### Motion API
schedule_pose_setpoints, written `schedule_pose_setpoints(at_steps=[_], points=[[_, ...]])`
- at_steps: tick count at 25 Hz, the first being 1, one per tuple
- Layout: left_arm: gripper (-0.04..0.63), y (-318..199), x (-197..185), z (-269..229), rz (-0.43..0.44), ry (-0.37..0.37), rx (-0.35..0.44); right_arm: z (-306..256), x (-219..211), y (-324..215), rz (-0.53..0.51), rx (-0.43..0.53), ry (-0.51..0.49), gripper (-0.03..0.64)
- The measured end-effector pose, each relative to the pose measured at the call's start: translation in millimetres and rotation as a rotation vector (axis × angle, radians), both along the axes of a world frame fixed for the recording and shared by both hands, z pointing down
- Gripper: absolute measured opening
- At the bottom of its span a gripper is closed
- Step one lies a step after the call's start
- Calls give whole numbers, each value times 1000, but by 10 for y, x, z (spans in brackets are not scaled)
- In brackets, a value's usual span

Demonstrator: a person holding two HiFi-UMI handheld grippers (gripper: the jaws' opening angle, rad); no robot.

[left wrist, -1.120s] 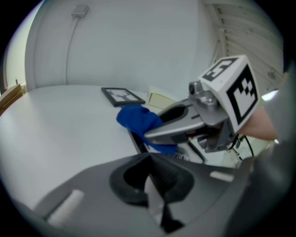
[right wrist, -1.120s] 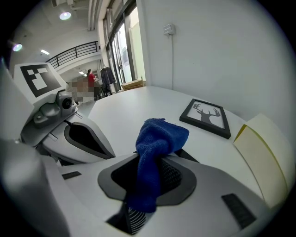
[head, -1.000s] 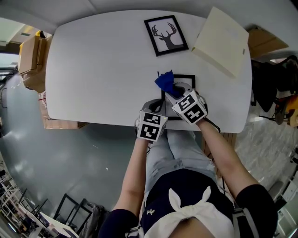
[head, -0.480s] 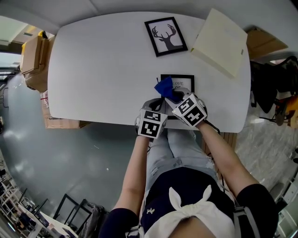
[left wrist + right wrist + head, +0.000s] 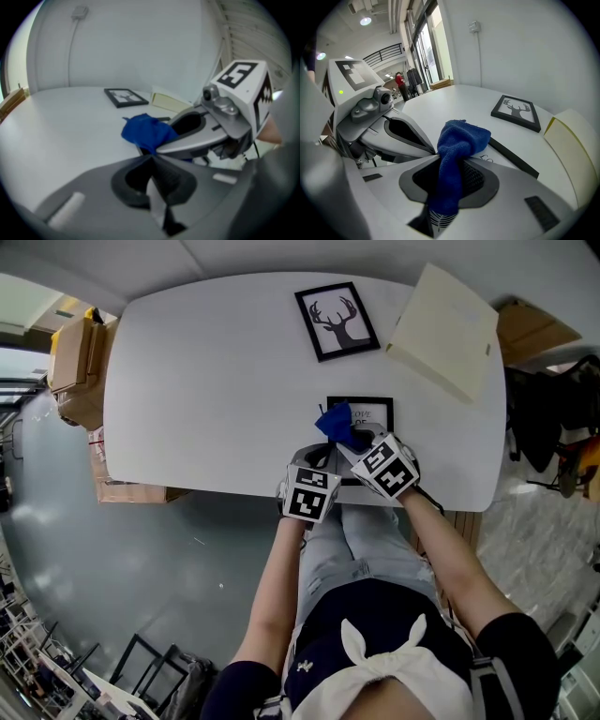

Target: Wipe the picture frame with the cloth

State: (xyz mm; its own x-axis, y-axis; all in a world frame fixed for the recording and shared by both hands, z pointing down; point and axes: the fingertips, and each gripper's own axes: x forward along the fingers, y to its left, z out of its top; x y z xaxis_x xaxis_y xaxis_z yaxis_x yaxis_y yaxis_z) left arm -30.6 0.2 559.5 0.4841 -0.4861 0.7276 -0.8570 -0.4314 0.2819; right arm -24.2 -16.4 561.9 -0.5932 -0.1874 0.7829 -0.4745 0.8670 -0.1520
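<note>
Cloth (image 5: pixel 458 140) is squeezed in my right fingers (image 5: pixel 480 180); left fingers (image 5: pixel 176 178) are together, empty. Wiping step: next, I rub the near frame (image 5: pixel 373 413).

head view: high, steeply down | gripper views: low, close, across table (image 5: pixel 206 381) | shared: cloth (image 5: pixel 336 423) (all three)

A white, round-cornered tabletop (image 5: pixel 206 381) carries three flat things. A black-framed deer picture (image 5: pixel 336 321) lies toward its far side. Right of the deer picture, a cream board (image 5: pixel 444 327) rests at the corner. Nearer the person than the deer picture lies a lettered picture frame (image 5: pixel 373 412), partly covered.
</note>
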Motion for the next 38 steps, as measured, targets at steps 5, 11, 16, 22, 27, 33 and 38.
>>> schedule_pose_setpoints(at_steps=[5, 11, 16, 22, 27, 33, 38], points=[[3, -13, -15, -5, -8, -2, 1, 0, 31, -91, 27, 10, 10, 97], [3, -8, -9, 1, -9, 4, -2, 8, 80, -182, 52, 11, 17, 97], [3, -13, -8, 0, -3, -2, -1, 9, 117, -289, 81, 26, 21, 97], [3, -3, -10, -1, -2, -2, -3, 13, 172, -378, 110, 27, 25, 97], [3, -10, -13, 2, 0, 0, -10, 13, 218, -459, 136, 38, 33, 97], [3, 2, -3, 0, -2, -15, 11, 6, 335, -543, 170, 50, 49, 97], [3, -21, -8, 0, -3, -22, 29, -1, 448, -601, 197, 59, 64, 97]])
